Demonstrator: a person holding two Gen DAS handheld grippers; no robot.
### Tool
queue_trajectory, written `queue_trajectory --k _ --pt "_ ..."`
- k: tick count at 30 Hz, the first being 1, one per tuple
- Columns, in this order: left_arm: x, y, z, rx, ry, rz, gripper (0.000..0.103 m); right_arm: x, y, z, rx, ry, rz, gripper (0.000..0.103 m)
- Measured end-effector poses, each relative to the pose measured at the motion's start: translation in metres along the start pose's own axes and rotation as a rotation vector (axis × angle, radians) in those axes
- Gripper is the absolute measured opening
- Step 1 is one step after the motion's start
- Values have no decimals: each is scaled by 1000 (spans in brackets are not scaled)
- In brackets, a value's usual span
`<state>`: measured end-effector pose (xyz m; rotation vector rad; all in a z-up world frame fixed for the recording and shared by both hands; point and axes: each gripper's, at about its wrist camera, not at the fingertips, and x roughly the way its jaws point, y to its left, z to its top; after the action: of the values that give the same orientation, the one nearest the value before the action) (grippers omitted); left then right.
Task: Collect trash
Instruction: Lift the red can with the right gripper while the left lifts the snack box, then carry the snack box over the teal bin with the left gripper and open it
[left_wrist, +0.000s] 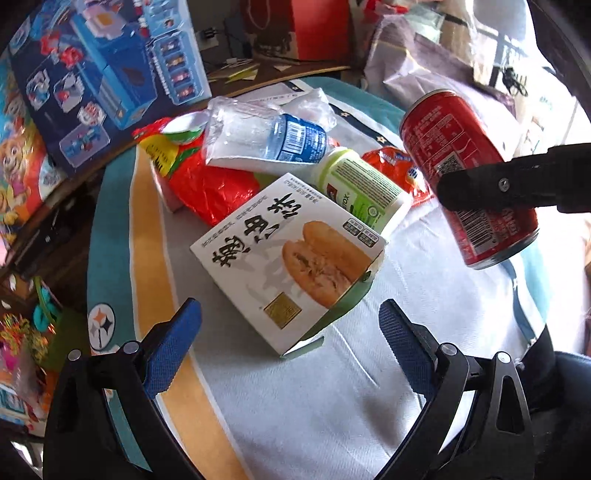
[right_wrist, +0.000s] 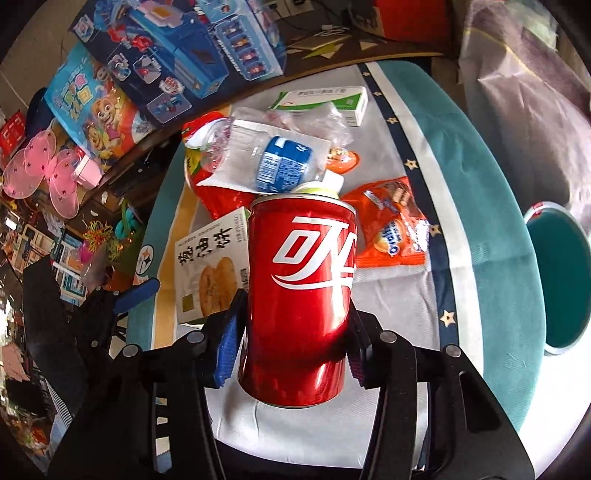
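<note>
1. My right hand-held gripper (right_wrist: 295, 354) has its pads pressed on both sides of a red soda can (right_wrist: 303, 291) — lifted clear of the bench (left_wrist: 295, 406).
2. My left hand-held gripper (left_wrist: 290, 339) is wide open and empty, just short of a white food box (left_wrist: 284, 266).
3. Beyond lie a crushed water bottle (left_wrist: 273, 136) and an orange snack packet (right_wrist: 391, 225) — a teal bin (right_wrist: 561, 277) stands at right.

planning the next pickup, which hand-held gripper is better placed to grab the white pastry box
Left. The left hand-held gripper is open and empty, with the white pastry box right ahead between its fingers. The right hand-held gripper is already clamped on the red cola can.
</note>
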<state>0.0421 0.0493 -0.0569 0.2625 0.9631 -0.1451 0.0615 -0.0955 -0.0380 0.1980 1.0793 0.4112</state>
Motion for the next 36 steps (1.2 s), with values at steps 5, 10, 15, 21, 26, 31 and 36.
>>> queue_trajectory --k 5,10,15,21,26,31,36 --pt "22 -16 3 95 44 97 88 0 -27 -5 60 2 10 47" --pt "11 -4 12 32 22 144 49 -1 -42 -9 87 -2 26 47" --pt "-14 19 23 -109 -13 153 25 -8 -53 -12 106 -18 60 46" --pt "-41 40 28 -256 -63 124 25 -29 -69 -13 128 -67 72 46" --pt "-70 30 41 -262 -117 77 25 -55 -85 -11 150 -125 64 46" --pt "-89 -6 70 -192 -178 -28 25 -90 -122 -10 215 -213 19 46" --pt "-76 -67 110 -90 -184 -166 25 -131 -174 -17 307 -306 -76 46"
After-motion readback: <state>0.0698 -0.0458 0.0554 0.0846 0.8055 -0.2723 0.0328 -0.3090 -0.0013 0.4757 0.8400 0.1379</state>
